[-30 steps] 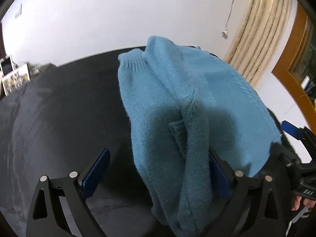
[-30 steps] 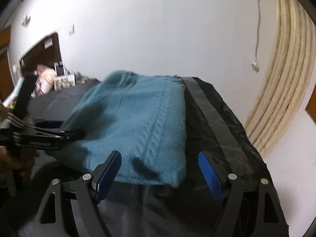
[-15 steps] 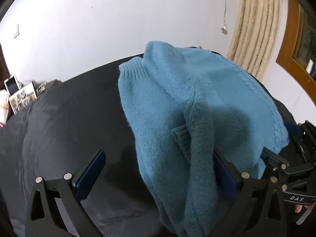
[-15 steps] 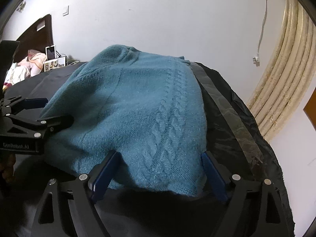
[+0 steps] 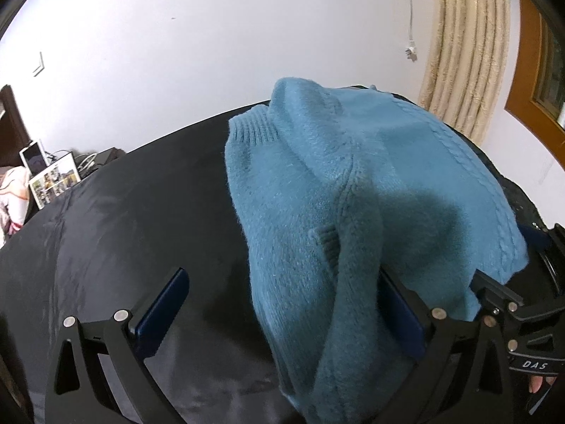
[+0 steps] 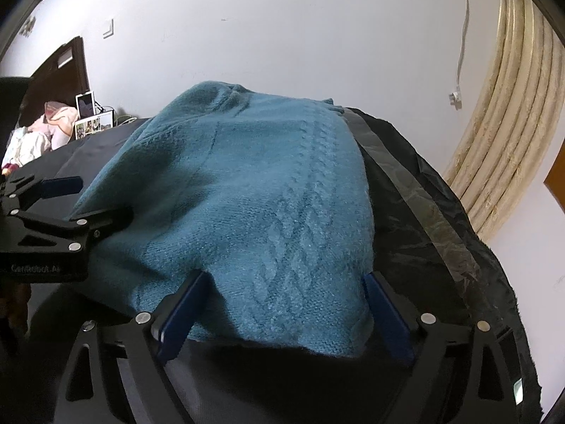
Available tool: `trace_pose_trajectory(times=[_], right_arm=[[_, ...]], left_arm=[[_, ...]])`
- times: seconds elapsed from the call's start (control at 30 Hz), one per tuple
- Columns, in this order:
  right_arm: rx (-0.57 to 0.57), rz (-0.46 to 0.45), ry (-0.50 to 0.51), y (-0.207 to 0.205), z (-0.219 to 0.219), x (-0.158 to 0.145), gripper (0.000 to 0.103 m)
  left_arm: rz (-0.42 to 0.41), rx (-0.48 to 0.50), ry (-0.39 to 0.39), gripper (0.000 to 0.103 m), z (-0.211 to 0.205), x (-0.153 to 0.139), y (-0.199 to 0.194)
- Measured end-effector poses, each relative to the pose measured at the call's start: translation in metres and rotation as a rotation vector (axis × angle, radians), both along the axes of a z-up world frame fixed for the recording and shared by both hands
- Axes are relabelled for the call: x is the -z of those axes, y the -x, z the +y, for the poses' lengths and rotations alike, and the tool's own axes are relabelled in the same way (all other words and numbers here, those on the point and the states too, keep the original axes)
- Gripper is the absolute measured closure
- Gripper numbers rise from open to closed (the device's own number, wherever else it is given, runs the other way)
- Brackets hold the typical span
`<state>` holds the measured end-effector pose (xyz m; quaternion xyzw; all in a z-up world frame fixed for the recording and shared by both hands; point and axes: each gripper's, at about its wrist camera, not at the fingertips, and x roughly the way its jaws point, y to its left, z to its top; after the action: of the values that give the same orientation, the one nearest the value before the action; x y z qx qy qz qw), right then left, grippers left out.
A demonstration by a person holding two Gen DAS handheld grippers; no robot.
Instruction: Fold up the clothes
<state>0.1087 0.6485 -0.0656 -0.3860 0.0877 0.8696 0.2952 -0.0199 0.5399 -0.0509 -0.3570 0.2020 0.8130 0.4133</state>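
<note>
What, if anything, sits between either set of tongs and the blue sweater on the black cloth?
Nothing visible. The sweater already lies between the fingers of the opening right tongs, and its near fold sits inside the wide-open left tongs.

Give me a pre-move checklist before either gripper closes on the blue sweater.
1. Left gripper jaws spread wide: ok.
2. Right gripper wide enough to straddle the hem: ok, jaws opening, near hem between them.
3. Blue sweater lies flat on the black cover: not ok, a thick fold bunches up along its left side.
4. Left gripper holds fabric: not ok, the fold only lies against the right-hand finger.
5. Grippers clear of each other: ok.
6. Sleeves tucked evenly: cannot tell.
</note>
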Motion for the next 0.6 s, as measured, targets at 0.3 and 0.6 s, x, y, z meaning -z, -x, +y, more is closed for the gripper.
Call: trace_pose_trajectory(times=[0.3, 0.6], right_arm=[[0.029, 0.031, 0.003, -0.019, -0.006, -0.015, 0.008], [0.065, 0.084, -0.126, -0.039, -0.034, -0.046, 0.008]], left_arm=[[0.015, -0.082, 0.03, 0.0, -0.013, -0.015, -0.021], [0.025, -0.105, -0.035, 0.0, -0.047, -0.034, -0.049]])
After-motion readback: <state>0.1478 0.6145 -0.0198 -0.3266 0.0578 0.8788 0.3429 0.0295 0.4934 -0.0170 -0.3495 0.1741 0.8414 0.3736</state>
